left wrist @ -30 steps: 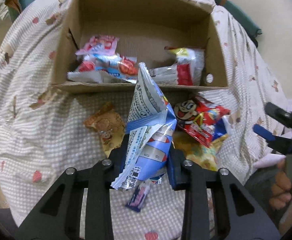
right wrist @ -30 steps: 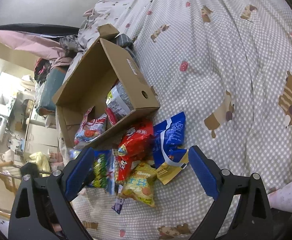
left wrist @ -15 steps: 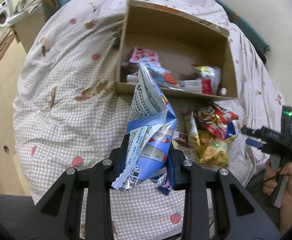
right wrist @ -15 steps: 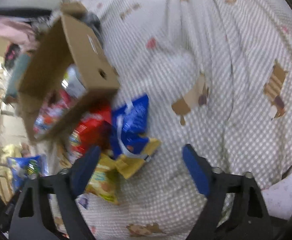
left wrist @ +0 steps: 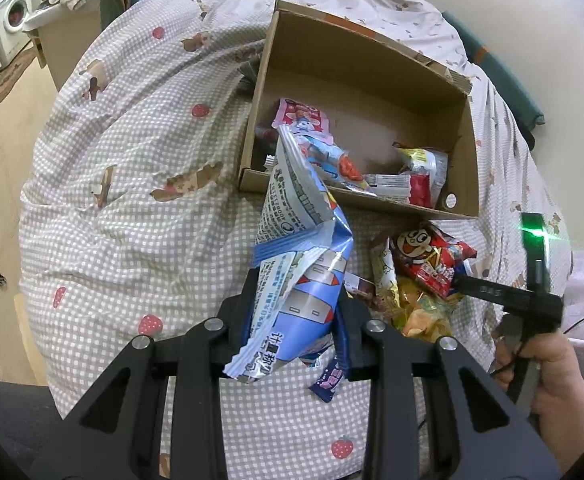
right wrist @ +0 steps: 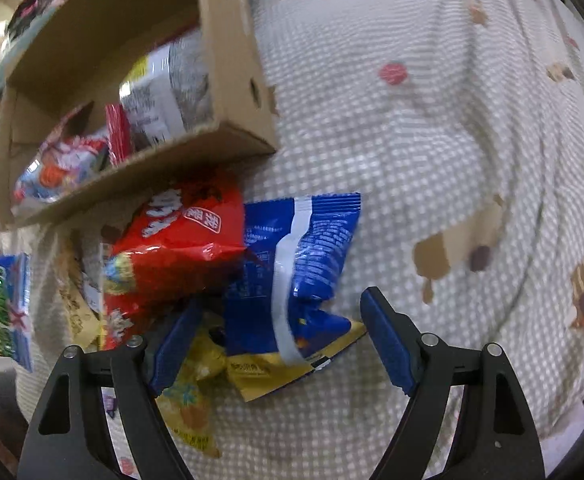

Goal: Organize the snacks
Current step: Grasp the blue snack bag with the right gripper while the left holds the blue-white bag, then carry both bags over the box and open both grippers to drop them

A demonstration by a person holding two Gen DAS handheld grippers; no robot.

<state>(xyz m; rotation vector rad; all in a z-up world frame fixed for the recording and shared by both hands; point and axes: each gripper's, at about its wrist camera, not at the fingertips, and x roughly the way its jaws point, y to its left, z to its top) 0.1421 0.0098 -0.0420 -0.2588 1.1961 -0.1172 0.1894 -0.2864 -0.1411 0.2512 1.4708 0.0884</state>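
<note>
Left tool (left wrist: pixel 298 320) clenches pale-blue packet (left wrist: pixel 292 280); only right view shows right tool (right wrist: pixel 280 340) spread around dark-blue bag (right wrist: pixel 292 268).

A matt brown cardboard box (left wrist: pixel 364 80) sits on a soft woven cloth bedspread (left wrist: pixel 132 200) with a checked print. The snack packets are glossy crinkled plastic film: a pale blue one (left wrist: pixel 300 264), a red one (right wrist: pixel 180 248), a dark blue one (right wrist: pixel 304 264).

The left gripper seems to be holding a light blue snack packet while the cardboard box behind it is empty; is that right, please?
Not quite: the cardboard box is not empty. The left wrist view shows several snack packets already lying inside it. The rest holds: the left gripper is shut on the light blue snack packet.
</note>
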